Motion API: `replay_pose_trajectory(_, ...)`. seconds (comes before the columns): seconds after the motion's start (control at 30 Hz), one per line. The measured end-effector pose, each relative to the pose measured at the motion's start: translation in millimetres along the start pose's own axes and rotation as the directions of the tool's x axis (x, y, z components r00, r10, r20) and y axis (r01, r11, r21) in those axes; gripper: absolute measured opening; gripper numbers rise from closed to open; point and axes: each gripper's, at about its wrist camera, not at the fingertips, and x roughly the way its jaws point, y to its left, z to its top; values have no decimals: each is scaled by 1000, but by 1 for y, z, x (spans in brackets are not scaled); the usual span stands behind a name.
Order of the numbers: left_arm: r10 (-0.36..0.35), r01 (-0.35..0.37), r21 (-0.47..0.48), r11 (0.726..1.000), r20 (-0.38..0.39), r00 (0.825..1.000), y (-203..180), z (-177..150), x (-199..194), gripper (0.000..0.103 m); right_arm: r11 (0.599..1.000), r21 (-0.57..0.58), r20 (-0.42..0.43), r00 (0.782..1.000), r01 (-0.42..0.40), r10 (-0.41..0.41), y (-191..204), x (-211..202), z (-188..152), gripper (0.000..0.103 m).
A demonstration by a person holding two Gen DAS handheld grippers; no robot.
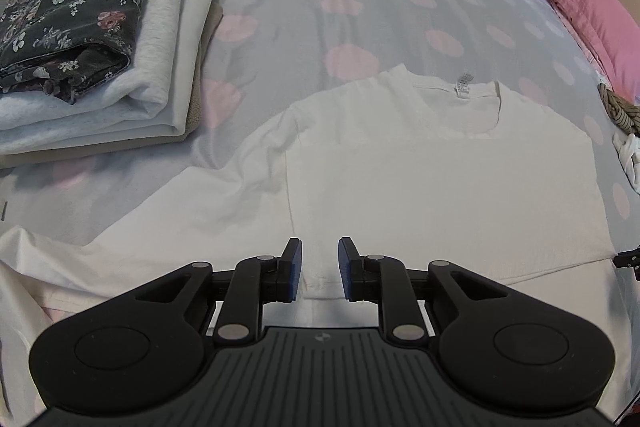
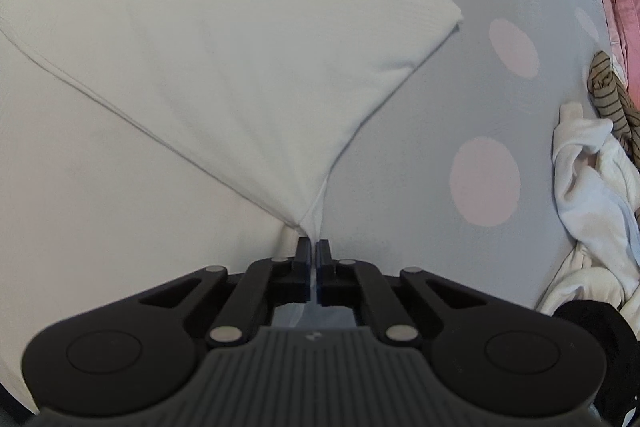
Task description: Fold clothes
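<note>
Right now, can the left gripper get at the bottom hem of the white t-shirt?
Probably yes. The left gripper hangs right over the white t-shirt, its fingers apart astride the hem, with nothing between them and the cloth.

We found no text we could read. The small neck label inside the collar of the white T-shirt carried printed lines, but they were too small and blurred for us to make out.

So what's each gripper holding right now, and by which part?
The right gripper pinches the folded white cotton T-shirt by its corner. The left gripper is open, holding nothing.
</note>
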Motion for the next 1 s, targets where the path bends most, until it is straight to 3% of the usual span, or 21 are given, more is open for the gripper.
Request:
replay_pose_trajectory(0.23,42,-42,-22,999,-6,999,30,-8,-6,21,1000,3,-23,999,28,-28,2,-12,-7,6)
replay_pose_trajectory(0.4,107,-107,-41,993,-6,994,60,-17,-15,24,999,37,49,999,-6,5,8,-38,-16,9)
replay_pose_trajectory(0.53,143,-143,-57,988,4,990,85,-23,-33,26,998,32,116,992,-52,48,25,-60,-23,29)
replay_pose_trajectory(0.63,211,-210,-62,976,4,978,105,-31,-49,42,995,16,162,982,-103,99,53,-74,-26,35)
replay_pose_trajectory(0.8,291,-293,-142,945,-37,956,153,-52,-63,44,987,-42,185,970,-153,158,86,-71,-20,43)
replay_pose_trajectory(0.9,302,-314,-176,933,-94,949,177,-68,-56,50,986,-57,178,970,-158,166,96,-61,-12,57)
replay_pose_trajectory(1.0,337,-359,-174,917,-145,930,194,-83,-41,52,982,-63,183,966,-176,185,103,-59,-5,58)
